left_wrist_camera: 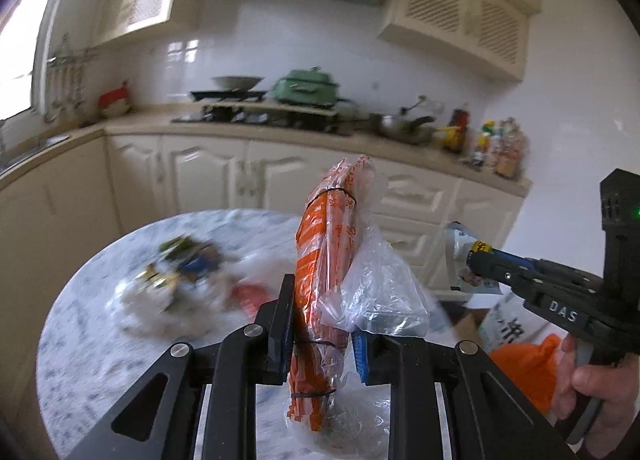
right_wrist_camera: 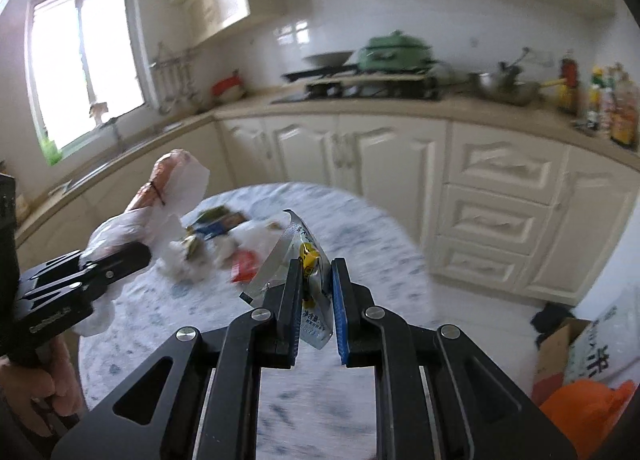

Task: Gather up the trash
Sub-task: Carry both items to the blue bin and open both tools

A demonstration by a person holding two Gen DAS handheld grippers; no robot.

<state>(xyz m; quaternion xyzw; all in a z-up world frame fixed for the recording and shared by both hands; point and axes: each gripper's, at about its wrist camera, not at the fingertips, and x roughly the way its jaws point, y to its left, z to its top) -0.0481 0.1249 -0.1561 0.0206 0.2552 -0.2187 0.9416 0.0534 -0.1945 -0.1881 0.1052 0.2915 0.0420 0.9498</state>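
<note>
My left gripper (left_wrist_camera: 320, 300) is shut on an orange bundle wrapped in clear plastic (left_wrist_camera: 328, 252), held upright above the round marble table (left_wrist_camera: 80, 340). The bundle also shows in the right wrist view (right_wrist_camera: 160, 191), held by the left gripper (right_wrist_camera: 120, 260). My right gripper (right_wrist_camera: 318, 284) is shut on a silver and white snack wrapper (right_wrist_camera: 308, 280) above the table's right edge; it also shows in the left wrist view (left_wrist_camera: 472, 264) with the wrapper (left_wrist_camera: 460, 248). A pile of trash wrappers and white tissue (left_wrist_camera: 176, 280) lies on the table, and shows in the right wrist view too (right_wrist_camera: 212, 244).
An orange bag (right_wrist_camera: 588, 412) and a cardboard box (right_wrist_camera: 556, 352) sit on the floor at the right. White kitchen cabinets (right_wrist_camera: 400, 163) and a counter with a stove, pots and bottles run behind the table (right_wrist_camera: 380, 227).
</note>
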